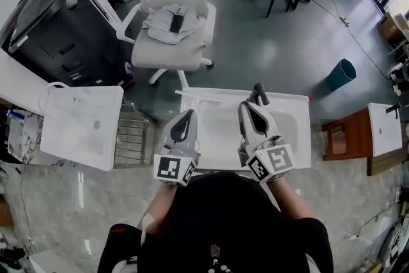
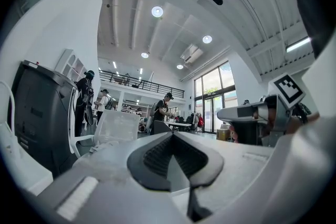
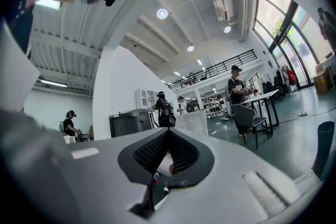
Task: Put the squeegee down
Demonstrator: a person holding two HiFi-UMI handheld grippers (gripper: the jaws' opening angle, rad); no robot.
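The squeegee (image 1: 198,97) lies just ahead of the left hand-held gripper (image 1: 190,113). Its white blade runs crosswise over the far rim of the sink (image 1: 294,137), and its thin handle points back toward the person along that gripper's right side. The left is plainly the nearer. The right hand-held gripper (image 1: 259,94) hovers off to the squeegee's right, apart from it. Both have their jaws closed together. The left shows only a pale sliver between its pads, so I cannot tell whether it pinches the handle. The squeegee is all white, slim and T-shaped, and probably light and easily tipped
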